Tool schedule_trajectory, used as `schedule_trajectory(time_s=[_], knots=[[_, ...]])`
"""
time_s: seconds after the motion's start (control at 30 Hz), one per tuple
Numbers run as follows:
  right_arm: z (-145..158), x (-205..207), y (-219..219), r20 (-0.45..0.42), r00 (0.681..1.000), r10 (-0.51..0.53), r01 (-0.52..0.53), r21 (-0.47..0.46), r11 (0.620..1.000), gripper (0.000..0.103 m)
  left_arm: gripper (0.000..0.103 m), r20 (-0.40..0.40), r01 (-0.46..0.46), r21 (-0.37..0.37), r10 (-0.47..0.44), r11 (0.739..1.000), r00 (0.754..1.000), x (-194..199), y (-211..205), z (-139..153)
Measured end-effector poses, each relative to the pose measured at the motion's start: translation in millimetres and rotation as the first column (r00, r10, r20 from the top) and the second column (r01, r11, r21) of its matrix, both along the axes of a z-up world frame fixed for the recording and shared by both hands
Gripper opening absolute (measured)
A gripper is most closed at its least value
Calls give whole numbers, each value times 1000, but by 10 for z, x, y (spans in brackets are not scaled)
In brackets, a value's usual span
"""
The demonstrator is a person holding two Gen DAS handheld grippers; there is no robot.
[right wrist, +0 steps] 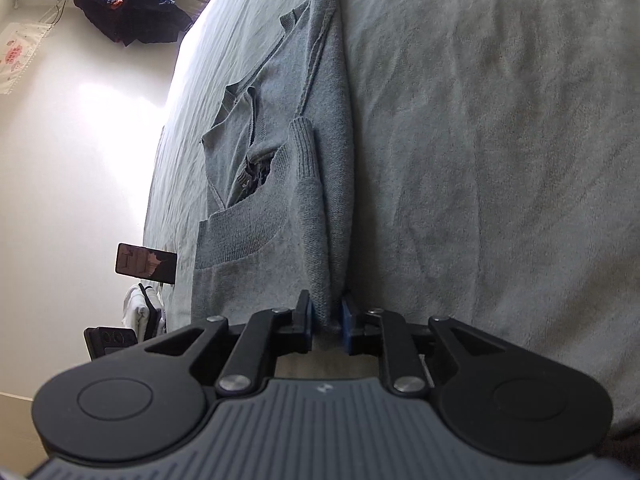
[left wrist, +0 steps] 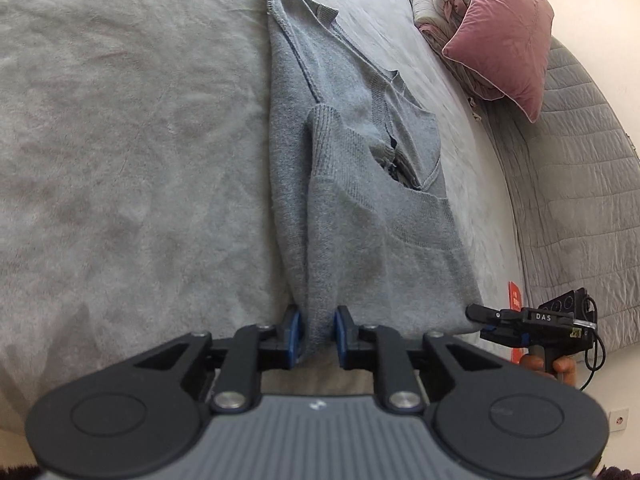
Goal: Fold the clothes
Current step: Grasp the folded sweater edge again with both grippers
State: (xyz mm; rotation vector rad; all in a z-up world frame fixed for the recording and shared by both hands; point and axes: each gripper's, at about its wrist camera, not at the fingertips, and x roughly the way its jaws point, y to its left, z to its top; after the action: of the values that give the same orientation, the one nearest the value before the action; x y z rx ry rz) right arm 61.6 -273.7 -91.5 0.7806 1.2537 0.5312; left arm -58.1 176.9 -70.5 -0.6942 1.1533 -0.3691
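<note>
Grey knitted sweater (left wrist: 360, 208) lies partly folded on grey plush bed cover (left wrist: 120, 160), sleeve laid over body. Left hand-held gripper (left wrist: 316, 336) pinches near fold of sweater edge — blue pads against fabric. Right hand-held gripper (right wrist: 327, 322) likewise clamped on sweater (right wrist: 280, 200) edge. Pink velvet pillow (left wrist: 504, 36) at bed head.

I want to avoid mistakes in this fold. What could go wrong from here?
1. Both tongs, left and right, pinch only a narrow edge of the grey sweater, so the knit may slip out.
2. The folded sleeve lies loose on top and may slide off when lifted.
</note>
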Motion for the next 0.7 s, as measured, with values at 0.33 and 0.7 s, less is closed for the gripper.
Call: schedule_trajectory(time_s=[0.33, 0.7], knots=[[-18, -215, 167, -30, 998, 54, -55, -36, 998, 41, 44, 20, 92, -65, -91, 994, 996, -38, -19, -61], [-49, -154, 145, -67, 994, 90, -88, 34, 996, 23, 27, -10, 161, -114, -163, 980, 987, 51, -10, -128]])
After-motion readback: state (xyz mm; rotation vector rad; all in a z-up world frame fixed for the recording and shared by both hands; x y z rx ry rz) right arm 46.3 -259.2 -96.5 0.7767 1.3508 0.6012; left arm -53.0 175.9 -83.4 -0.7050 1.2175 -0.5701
